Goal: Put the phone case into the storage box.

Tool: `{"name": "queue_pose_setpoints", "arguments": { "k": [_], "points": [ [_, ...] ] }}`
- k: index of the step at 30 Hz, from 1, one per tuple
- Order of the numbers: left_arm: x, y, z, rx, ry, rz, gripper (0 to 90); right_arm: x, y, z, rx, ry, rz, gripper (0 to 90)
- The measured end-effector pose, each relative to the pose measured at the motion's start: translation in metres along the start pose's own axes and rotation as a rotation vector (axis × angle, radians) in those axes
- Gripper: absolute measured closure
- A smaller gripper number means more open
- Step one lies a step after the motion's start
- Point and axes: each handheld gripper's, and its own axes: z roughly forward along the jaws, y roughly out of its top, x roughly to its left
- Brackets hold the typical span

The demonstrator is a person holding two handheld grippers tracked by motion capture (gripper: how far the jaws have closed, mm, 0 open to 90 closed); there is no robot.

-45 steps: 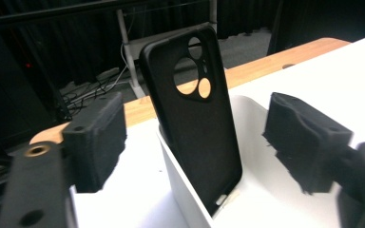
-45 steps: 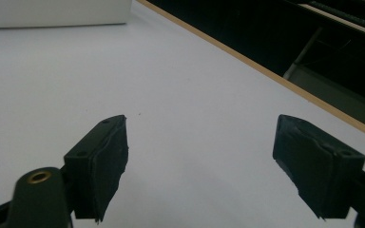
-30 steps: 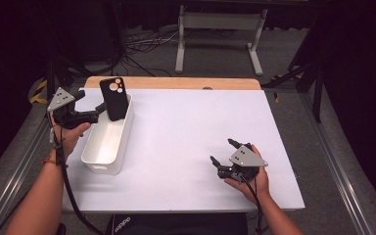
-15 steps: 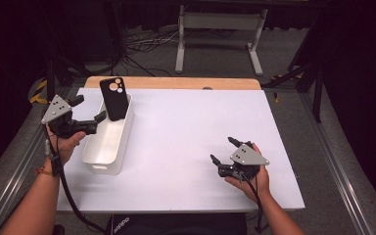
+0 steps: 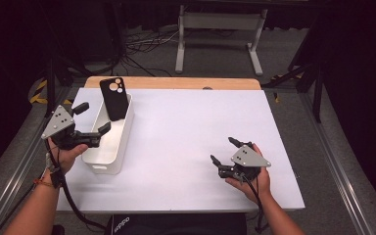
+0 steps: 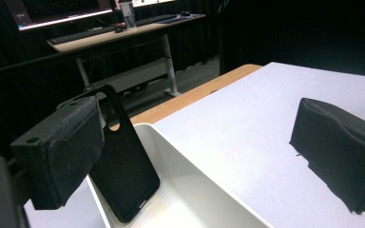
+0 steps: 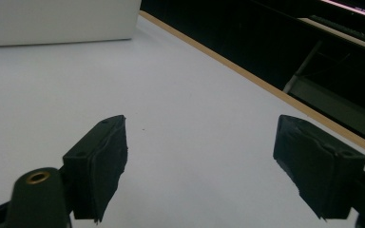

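A white table (image 5: 186, 142) carried a white bin (image 5: 111, 139) along its left edge, with a wooden strip (image 5: 176, 82) bordering the far side. A black phone case (image 5: 114, 98) stood tilted in the far end of the bin, its lower edge on the bin floor and its upper part leaning on the far wall and rising above the rim. In the left gripper view the phone case (image 6: 123, 161) appeared just behind the left jaw, untouched by it.

The left gripper (image 5: 92, 122) was held at the bin's left wall, over the table's left margin; its jaws stood wide apart with nothing between them, one over the bin and one outside it. The right gripper (image 5: 224, 152) sat low over the near right part of the table, well apart from the bin, its jaws likewise spread wide and empty. In the right gripper view the bin (image 7: 59, 21) lay far off across bare table surface.

The broad middle of the table between bin and right gripper lay open. Beyond the right and near edges the surface dropped to a grey floor (image 5: 342, 147).
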Motion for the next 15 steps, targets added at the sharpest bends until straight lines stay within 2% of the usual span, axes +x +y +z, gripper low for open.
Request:
{"name": "queue_pose_setpoints", "arguments": {
  "k": [6,15],
  "points": [
    [-0.010,0.004,-0.005,-0.007,-0.004,0.018,4.9,0.004,0.001,-0.003,-0.003,0.005,-0.010,19.7],
    [-0.027,0.010,-0.011,-0.039,-0.040,0.054,5.0,0.005,0.001,-0.007,-0.008,0.008,-0.009,19.7]
  ]
}}
